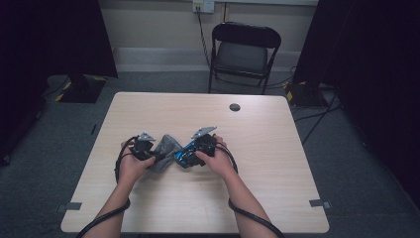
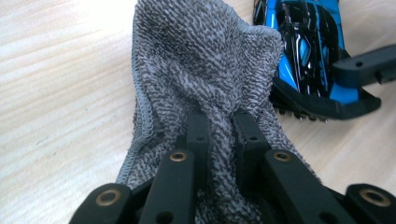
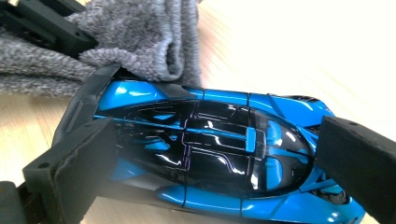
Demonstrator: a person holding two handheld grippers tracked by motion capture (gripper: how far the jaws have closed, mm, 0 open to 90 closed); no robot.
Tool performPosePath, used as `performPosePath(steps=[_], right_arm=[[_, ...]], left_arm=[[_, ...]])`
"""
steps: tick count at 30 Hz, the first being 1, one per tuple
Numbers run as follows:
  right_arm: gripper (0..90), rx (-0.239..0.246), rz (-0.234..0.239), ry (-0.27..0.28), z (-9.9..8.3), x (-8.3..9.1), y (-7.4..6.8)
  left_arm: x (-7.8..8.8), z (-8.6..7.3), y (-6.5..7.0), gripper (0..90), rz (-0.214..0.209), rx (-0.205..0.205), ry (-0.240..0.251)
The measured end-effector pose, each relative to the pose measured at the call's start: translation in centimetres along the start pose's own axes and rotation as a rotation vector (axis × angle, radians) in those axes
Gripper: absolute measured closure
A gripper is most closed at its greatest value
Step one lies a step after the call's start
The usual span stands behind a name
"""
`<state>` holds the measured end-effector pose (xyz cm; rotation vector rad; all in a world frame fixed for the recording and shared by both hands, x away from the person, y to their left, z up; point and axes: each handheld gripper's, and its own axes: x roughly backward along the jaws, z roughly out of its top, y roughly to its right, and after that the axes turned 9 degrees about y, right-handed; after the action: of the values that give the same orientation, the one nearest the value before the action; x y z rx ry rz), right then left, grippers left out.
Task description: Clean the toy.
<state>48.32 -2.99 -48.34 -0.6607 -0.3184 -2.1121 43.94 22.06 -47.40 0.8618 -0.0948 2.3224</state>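
We see the left gripper [image 1: 157,157] with its jaws pinched tight on a fold of the grey cloth [image 1: 166,148]; in the left gripper view the cloth [image 2: 205,70] bunches between the two jaws and rises toward twelve o'clock, with the blue toy car [image 2: 310,51] lying at about two o'clock beyond it. The right gripper [image 1: 184,157] has its jaws spread wide around the car [image 1: 184,156], one jaw at each end of the body in the right gripper view, where the car [image 3: 210,154] lies on its side and the cloth [image 3: 126,37] touches its rear end at eleven o'clock. We cannot tell whether those jaws press the car. Both things sit near the middle of the tabletop [image 1: 267,148], slightly toward nine o'clock.
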Motion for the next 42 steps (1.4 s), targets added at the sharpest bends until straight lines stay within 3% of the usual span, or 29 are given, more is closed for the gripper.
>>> performPosePath(steps=[11, 18, 24, 30, 33, 39, 42], right_arm=[[0.0, -0.003, 0.002, 0.013, -0.1, 0.0, 0.0], [0.0, 0.000, 0.003, 0.009, -0.1, 0.0, 0.0], [0.0, 0.000, 0.003, 0.009, -0.1, 0.0, 0.0], [0.0, -0.002, 0.002, 0.012, -0.1, 0.0, 0.0], [0.0, -0.004, 0.002, 0.013, -0.2, 0.0, 0.0], [0.0, -0.004, 0.001, 0.018, -0.2, 0.1, 0.0], [0.0, -0.002, 0.002, 0.021, -0.3, 0.1, 0.0]], left_arm=[[1.8, -0.7, -0.2, 79.6, -0.015, -0.008, -0.025], [3.1, -1.9, -0.2, 80.2, -0.028, 0.019, -0.026], [4.7, -2.0, -0.9, 81.3, -0.008, 0.024, -0.024], [6.4, -1.4, -2.0, 81.4, 0.015, 0.058, 0.015], [6.6, -0.6, -2.3, 81.4, 0.036, 0.053, 0.028], [5.6, 1.2, -2.4, 81.4, 0.071, 0.034, 0.090], [4.4, 2.0, -2.6, 81.4, 0.070, 0.048, 0.110]])
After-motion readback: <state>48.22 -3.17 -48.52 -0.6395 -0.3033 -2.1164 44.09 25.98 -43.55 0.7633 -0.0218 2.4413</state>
